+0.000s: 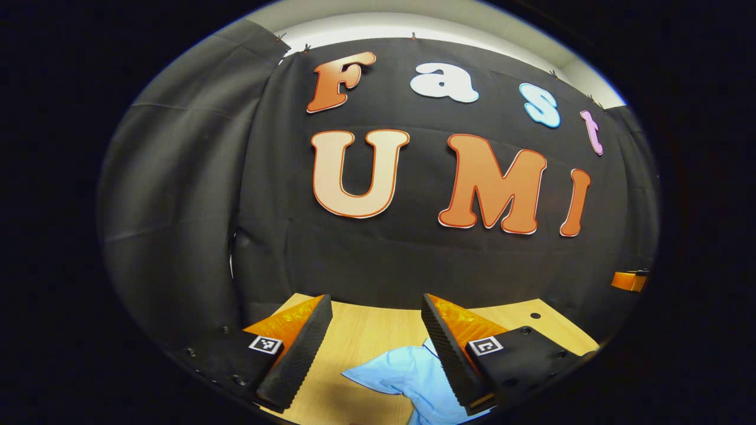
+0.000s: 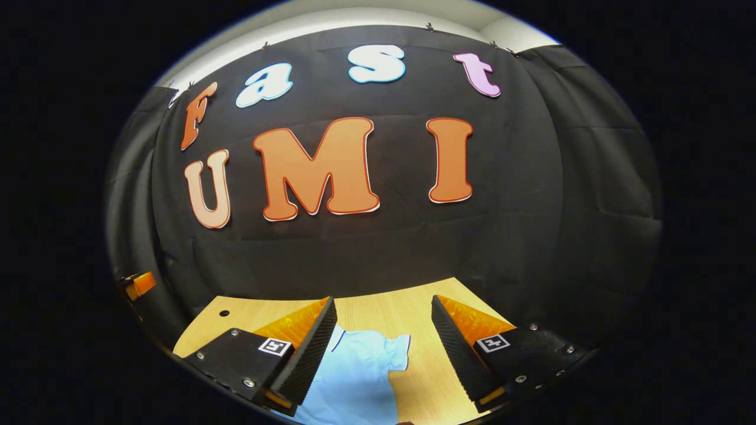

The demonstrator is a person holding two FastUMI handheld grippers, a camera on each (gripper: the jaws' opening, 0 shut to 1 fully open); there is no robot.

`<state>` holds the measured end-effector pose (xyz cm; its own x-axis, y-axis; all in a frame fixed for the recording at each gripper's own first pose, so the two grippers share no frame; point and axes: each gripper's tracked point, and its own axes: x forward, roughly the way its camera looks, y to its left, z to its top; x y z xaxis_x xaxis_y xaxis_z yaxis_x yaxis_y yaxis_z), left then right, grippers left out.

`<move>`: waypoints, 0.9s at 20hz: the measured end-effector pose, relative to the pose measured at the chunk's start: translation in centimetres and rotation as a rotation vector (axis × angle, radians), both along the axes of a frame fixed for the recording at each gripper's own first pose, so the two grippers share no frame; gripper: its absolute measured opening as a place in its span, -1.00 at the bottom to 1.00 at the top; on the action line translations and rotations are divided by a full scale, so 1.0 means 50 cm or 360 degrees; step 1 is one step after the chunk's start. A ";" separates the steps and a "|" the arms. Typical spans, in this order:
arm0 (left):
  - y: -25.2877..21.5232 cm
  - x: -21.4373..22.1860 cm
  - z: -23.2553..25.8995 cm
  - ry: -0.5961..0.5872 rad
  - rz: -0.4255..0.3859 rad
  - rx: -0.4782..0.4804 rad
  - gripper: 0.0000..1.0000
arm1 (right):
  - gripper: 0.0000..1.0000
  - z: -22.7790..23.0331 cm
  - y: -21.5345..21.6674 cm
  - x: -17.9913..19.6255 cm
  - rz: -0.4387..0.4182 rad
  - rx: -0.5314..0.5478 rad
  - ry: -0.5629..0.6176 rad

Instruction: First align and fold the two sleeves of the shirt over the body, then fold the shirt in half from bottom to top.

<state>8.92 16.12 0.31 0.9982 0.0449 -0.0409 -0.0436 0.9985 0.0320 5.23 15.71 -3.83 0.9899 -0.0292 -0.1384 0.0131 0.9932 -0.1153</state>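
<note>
left gripper point(image 1: 374, 307) and right gripper point(image 2: 384, 307) hover jaws wide above the shirt point(image 2: 354, 378), flat on the table point(image 2: 390, 316), likely lining up for the sleeves.

Each gripper, left point(image 1: 375, 348) and right point(image 2: 384, 351), had two wedge-shaped fingers with ribbed inner faces. Their black mounting blocks point(image 1: 522, 354) carried silver screws point(image 2: 244, 382). Small square black-and-white markers point(image 2: 274, 346) sat on the blocks.

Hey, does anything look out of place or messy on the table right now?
Nothing odd. The light blue shirt lies unfolded on the wooden table, a sleeve spread out. Both tools, left and right, are open above it.
</note>
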 end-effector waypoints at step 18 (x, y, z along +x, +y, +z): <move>0.020 -0.002 -0.046 0.0093 0.0103 -0.0029 0.97 | 0.98 -0.426 -0.164 0.275 -0.0326 -0.0142 0.1211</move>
